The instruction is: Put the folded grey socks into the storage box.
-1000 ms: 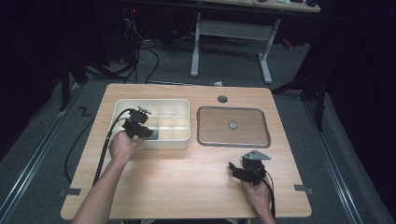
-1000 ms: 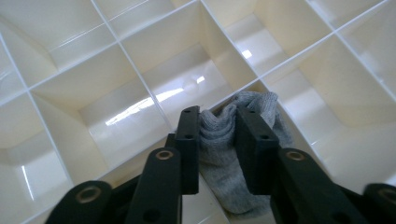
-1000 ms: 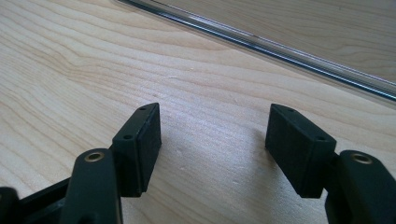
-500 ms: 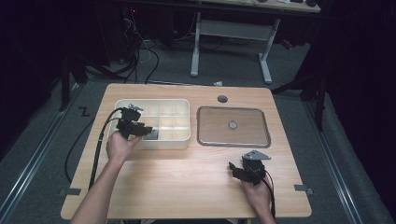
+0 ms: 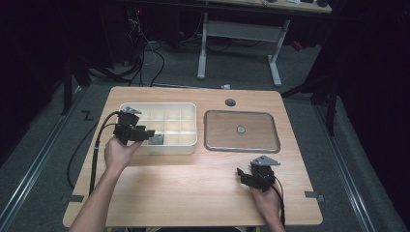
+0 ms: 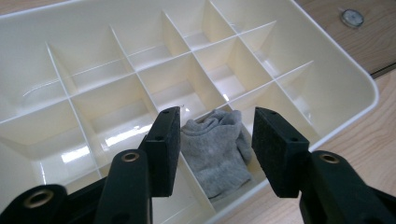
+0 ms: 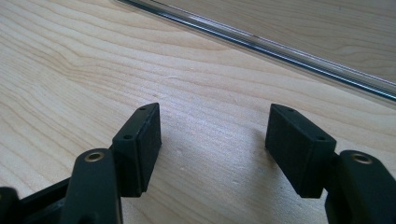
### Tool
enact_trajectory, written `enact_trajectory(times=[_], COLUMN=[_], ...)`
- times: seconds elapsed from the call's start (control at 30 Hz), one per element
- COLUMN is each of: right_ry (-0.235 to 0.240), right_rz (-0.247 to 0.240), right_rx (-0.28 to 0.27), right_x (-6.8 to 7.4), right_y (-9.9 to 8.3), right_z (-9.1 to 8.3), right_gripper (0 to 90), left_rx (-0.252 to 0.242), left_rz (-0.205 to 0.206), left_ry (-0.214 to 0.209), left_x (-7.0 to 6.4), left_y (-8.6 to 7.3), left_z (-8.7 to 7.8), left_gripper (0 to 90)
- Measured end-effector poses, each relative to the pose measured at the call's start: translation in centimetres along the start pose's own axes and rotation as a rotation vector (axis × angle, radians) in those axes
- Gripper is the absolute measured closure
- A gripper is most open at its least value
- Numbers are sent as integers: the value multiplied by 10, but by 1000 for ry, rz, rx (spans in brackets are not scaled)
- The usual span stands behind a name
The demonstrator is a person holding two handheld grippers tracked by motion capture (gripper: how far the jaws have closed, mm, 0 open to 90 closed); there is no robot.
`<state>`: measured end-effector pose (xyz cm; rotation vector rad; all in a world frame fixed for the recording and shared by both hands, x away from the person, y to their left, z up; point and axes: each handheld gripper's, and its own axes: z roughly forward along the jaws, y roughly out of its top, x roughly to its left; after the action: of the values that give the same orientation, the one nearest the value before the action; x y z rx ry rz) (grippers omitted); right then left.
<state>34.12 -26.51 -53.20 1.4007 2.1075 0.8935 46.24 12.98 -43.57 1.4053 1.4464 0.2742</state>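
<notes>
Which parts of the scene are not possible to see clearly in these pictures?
- Grey sock: its near end is cut off behind the compartment wall and the left tool in the left gripper view; in the high view it is too small to read.
- Small round thing on the tray: too small to identify in the high view.
- Organizer box: its left part runs past the edge of the left gripper view.

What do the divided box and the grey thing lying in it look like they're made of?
The divided box looks like glossy cream plastic: thin moulded partitions, with bright glints on the compartment floors. The grey thing looks like soft knit fabric, possibly a sock: matte, crumpled folds with a fine weave. The left gripper, jaws open, is poised over it.
</notes>
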Motion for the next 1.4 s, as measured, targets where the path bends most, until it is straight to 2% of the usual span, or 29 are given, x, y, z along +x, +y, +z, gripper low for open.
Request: enact_trajectory(times=[0.2,0.3,0.47,0.8,0.93,1.03,1.4], right_ry=[0,0,0,0,0,0,0], right_rz=[0,-1,0,0,-1,0,0], right_rx=[0,0,0,0,0,0,0], right_x=[0,0,0,0,0,0,0], right_y=[0,0,0,0,0,0,0], right_z=[0,0,0,0,0,0,0], right_gripper=[362,362,362,362,362,362,362], left_rx=[-10,-35,-56,-72,-84,-93,-108], left_rz=[0,-18,-40,-80,-81,-62,-38], left_ry=[-9,9,12,-14,-25,-19,-38], left_x=[-2,-1,3,6,5,2,-4], left_y=[1,0,-1,-4,-7,-11,-19], left_z=[-11,-15,-22,-37,-42,-47,-62], left_gripper=[518,511,507,489,494,484,465])
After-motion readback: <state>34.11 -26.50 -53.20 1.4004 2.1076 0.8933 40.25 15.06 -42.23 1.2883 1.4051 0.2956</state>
